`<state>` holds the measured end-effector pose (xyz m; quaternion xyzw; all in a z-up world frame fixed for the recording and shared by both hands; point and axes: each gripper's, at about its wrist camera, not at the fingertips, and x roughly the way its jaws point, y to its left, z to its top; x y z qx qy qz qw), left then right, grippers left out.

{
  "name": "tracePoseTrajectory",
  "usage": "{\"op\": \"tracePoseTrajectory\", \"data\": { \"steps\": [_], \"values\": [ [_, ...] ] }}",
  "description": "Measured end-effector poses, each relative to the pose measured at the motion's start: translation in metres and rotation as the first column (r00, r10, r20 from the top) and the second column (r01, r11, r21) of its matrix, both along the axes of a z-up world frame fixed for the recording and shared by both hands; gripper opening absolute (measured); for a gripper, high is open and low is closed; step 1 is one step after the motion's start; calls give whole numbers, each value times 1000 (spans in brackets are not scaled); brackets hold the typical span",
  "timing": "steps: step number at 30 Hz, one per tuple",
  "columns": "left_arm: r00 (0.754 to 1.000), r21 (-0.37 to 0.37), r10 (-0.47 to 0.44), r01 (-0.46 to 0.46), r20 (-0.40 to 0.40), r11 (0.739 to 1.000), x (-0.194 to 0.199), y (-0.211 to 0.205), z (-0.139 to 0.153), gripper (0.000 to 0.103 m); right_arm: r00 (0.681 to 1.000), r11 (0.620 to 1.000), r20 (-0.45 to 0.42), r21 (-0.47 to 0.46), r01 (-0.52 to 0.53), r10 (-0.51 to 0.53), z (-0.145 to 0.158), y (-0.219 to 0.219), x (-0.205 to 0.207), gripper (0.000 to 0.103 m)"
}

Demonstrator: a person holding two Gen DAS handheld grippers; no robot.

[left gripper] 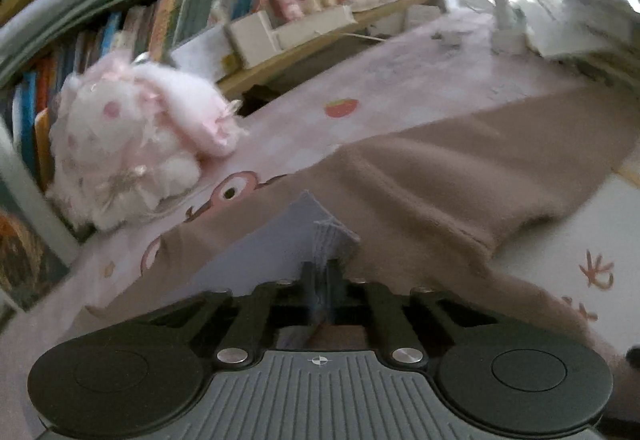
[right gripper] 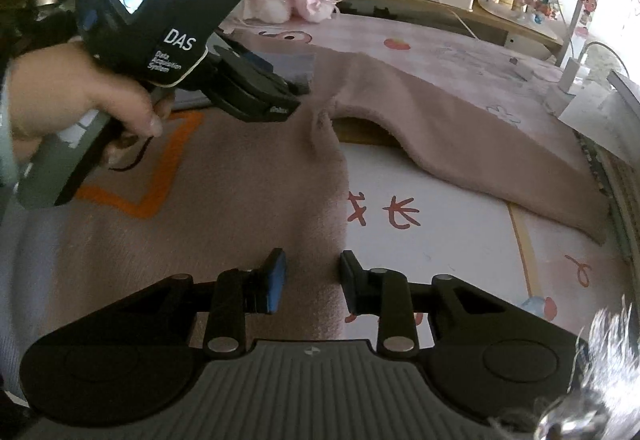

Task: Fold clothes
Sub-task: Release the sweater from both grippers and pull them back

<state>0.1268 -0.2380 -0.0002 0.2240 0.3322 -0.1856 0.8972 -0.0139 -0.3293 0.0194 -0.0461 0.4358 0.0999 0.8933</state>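
A brown fleece garment (right gripper: 224,176) lies spread on a pink printed play mat (right gripper: 440,48), one long sleeve (right gripper: 472,128) stretched to the right; an orange outline marks its front. My left gripper (left gripper: 320,272) is shut on a lilac-grey ribbed edge of the garment (left gripper: 328,236), the brown sleeve (left gripper: 440,176) running away to the right. In the right wrist view the left gripper (right gripper: 294,86) sits at the garment's upper edge, held by a hand. My right gripper (right gripper: 312,280) is open and empty, low over the garment's right side edge.
A pink and white plush toy (left gripper: 132,136) sits on the mat by a low wooden shelf (right gripper: 440,0) of books and boxes. White boxes and a cable (right gripper: 576,68) stand at the far right. A furry item (right gripper: 600,368) shows at the lower right.
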Motion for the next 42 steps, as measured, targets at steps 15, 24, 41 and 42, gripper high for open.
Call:
{"op": "tracePoseTrajectory", "data": {
  "steps": [15, 24, 41, 42],
  "values": [
    [736, -324, 672, -619, 79, 716, -64, 364, 111, 5, 998, 998, -9, -3, 66, -66, 0, 6, 1, 28],
    [576, -279, 816, -776, 49, 565, -73, 465, 89, 5, 991, 991, -25, -32, 128, -129, 0, 14, 5, 27],
    [658, -368, 749, -717, -77, 592, -137, 456, 86, 21, 987, 983, -12, -87, 160, -161, 0, 25, 4, 26],
    [698, -384, 706, -688, -121, 615, -143, 442, 80, 26, 987, 983, -11, -87, 160, -161, 0, 25, 3, 26]
  ]
}}
